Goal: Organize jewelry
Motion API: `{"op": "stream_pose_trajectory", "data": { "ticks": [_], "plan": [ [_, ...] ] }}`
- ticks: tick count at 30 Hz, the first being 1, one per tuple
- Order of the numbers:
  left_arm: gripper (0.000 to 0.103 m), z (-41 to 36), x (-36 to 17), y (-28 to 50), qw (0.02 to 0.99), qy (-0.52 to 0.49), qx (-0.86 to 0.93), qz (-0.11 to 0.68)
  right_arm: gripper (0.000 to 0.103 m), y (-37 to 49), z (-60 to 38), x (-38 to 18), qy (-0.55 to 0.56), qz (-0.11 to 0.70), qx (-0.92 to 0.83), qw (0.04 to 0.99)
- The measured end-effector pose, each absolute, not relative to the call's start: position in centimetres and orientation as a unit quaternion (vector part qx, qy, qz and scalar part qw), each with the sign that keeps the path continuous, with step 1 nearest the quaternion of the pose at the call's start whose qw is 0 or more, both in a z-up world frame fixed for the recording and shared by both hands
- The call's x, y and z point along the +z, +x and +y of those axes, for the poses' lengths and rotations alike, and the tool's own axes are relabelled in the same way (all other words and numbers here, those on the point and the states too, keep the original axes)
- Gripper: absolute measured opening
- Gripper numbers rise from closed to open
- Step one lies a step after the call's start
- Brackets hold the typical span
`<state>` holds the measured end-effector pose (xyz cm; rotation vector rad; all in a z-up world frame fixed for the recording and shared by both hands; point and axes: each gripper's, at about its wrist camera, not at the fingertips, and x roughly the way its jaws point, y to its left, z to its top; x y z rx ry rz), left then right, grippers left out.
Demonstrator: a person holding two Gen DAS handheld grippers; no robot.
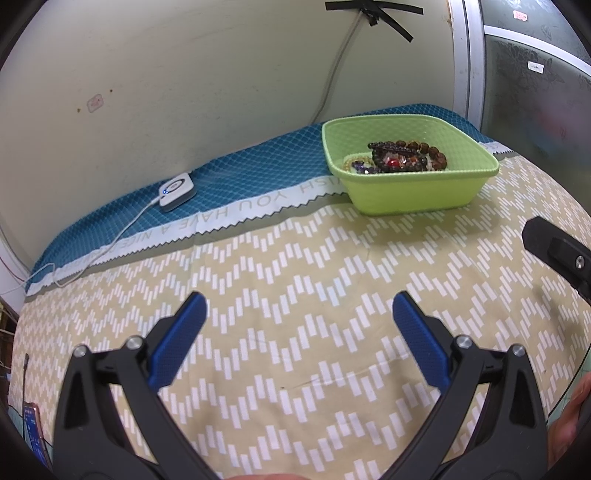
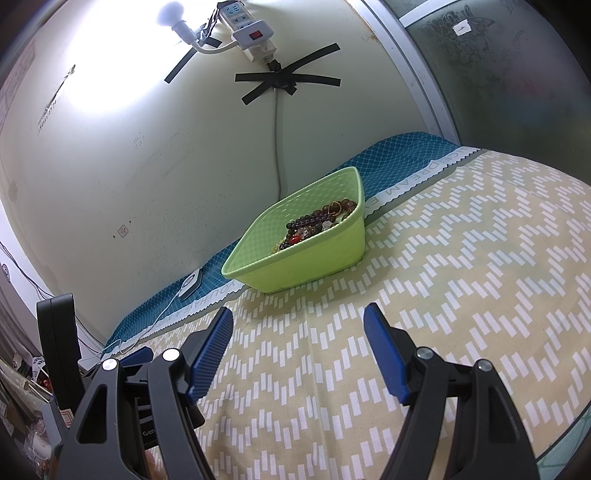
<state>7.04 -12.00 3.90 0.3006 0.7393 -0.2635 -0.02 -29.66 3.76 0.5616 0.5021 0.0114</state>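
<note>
Two grippers hang over a bed-like surface covered with a tan cloth (image 1: 295, 332) printed in white zigzag dashes. At the far left of the left wrist view, a white cable trails along a teal patterned strip (image 1: 240, 173) by the wall, leading to a small white device (image 1: 176, 192) with a blue light. At the lower centre of that view the left gripper (image 1: 299, 306) has its blue-padded fingers (image 1: 177, 343) spread wide apart, with nothing between them. To the upper right of centre sits a lime-green basket (image 1: 417, 192), resting partly on the teal strip and partly on the tan cloth. Inside it lies a heap of beaded jewelry (image 1: 406, 157): dark brown bracelets, a red bead, some purple and yellow pieces. At the right edge a black part of the other tool pokes in.

In the right wrist view, a lit bulb and a power strip (image 2: 247, 29) are taped to the wall at upper left. The basket stands at centre, and the right gripper (image 2: 299, 314) at the bottom holds its fingers (image 2: 384, 354) wide apart, empty.
</note>
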Motion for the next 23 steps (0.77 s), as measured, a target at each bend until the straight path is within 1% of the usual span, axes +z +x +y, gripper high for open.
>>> {"op": "stream_pose_trajectory", "data": {
  "ticks": [11, 16, 20, 23],
  "plan": [
    [0.097, -11.99, 4.22, 6.66, 0.915, 0.151, -0.14, 0.348, 0.049, 0.0, -29.34, 3.64, 0.27, 0.246, 0.006, 0.931],
    [0.097, -12.24, 4.02, 6.75, 0.91, 0.157, -0.145, 0.355, 0.049, -0.1, -29.48, 3.55, 0.276, 0.244, 0.01, 0.929],
    [0.097, -12.1, 3.9, 7.07, 0.909, 0.155, -0.142, 0.361, 0.053, -0.18, -29.42, 3.62, 0.276, 0.244, 0.01, 0.929],
    [0.097, -11.95, 3.85, 7.28, 0.909, 0.154, -0.138, 0.362, 0.054, -0.16, -29.39, 3.63, 0.276, 0.244, 0.009, 0.929]
  ]
}}
